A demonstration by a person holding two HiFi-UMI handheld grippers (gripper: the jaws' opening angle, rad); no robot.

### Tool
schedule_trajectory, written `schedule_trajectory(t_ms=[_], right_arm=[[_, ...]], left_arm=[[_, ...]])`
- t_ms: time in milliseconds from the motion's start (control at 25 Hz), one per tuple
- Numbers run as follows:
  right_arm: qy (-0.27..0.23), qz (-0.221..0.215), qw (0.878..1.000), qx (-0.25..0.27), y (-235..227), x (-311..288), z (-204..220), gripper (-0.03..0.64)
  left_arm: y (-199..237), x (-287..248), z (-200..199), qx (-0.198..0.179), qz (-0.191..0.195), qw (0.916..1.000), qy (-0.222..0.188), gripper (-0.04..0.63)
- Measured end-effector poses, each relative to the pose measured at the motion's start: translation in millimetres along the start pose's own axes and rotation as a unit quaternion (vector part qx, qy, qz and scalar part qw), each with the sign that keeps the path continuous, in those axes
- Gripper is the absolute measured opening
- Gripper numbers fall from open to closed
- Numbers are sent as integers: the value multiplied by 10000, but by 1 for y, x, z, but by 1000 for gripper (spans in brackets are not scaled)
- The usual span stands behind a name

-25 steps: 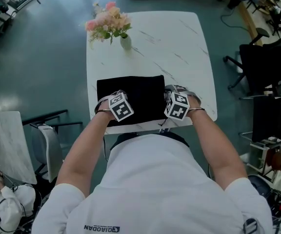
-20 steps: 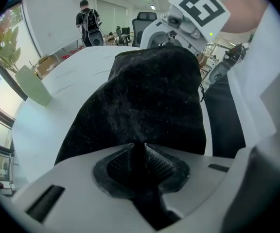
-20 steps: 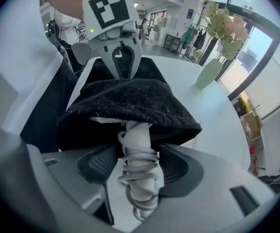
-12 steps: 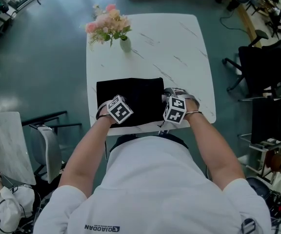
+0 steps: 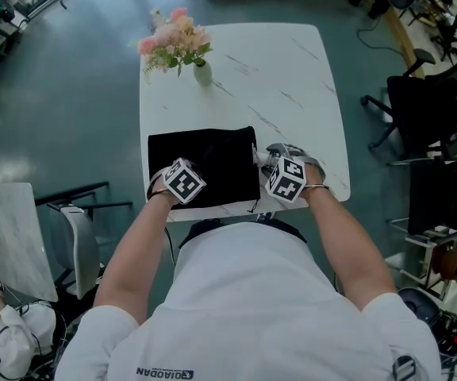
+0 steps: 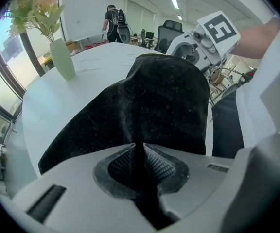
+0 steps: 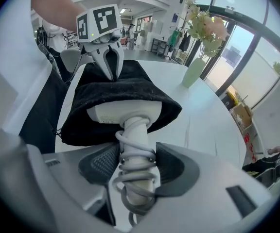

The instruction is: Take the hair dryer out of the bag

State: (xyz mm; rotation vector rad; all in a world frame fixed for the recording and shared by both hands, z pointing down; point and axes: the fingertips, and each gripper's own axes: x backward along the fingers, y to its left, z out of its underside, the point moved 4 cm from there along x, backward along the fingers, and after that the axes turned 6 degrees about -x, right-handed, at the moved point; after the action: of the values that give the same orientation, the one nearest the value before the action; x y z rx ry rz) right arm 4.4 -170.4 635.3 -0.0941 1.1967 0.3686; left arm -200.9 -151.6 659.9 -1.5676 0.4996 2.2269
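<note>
A black fabric bag (image 5: 205, 165) lies on the white marble table (image 5: 292, 78) at its near edge. My left gripper (image 6: 139, 147) is closing on a fold of the bag's cloth, and the pads pinch it. The white hair dryer (image 7: 123, 114) sticks out of the bag's mouth, its body still inside the opening. Its handle (image 7: 136, 130), wrapped in grey cord, stands between the pads of my right gripper (image 7: 136, 152), which is closing and presses on it. In the head view the right gripper (image 5: 280, 165) is at the bag's right edge and the left gripper (image 5: 182, 182) at its near left.
A pale green vase of pink flowers (image 5: 203, 70) stands at the table's far left. Black office chairs (image 5: 423, 109) are off to the right, and a grey chair (image 5: 82, 225) to the left. My body is against the table's near edge.
The left gripper and the bag have shifted to the left across the table. The right gripper has stayed in place, so a little white shows at the bag's right edge.
</note>
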Motion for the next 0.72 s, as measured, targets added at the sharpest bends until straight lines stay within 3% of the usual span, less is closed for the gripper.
schedule_trajectory(t_ms=[320, 560, 720], right_arm=[[-153, 47, 9989, -443, -1, 15, 9, 241], [-316, 172, 9960, -818, -5, 30, 25, 241], [-447, 249, 9893, -1369, -15, 40, 44, 239]], left_arm=[[2, -1, 3, 561, -117, 9979, -286, 61], [0, -1, 5, 621, -193, 9978, -107, 61], [1, 1, 2, 650, -259, 9975, -63, 61]])
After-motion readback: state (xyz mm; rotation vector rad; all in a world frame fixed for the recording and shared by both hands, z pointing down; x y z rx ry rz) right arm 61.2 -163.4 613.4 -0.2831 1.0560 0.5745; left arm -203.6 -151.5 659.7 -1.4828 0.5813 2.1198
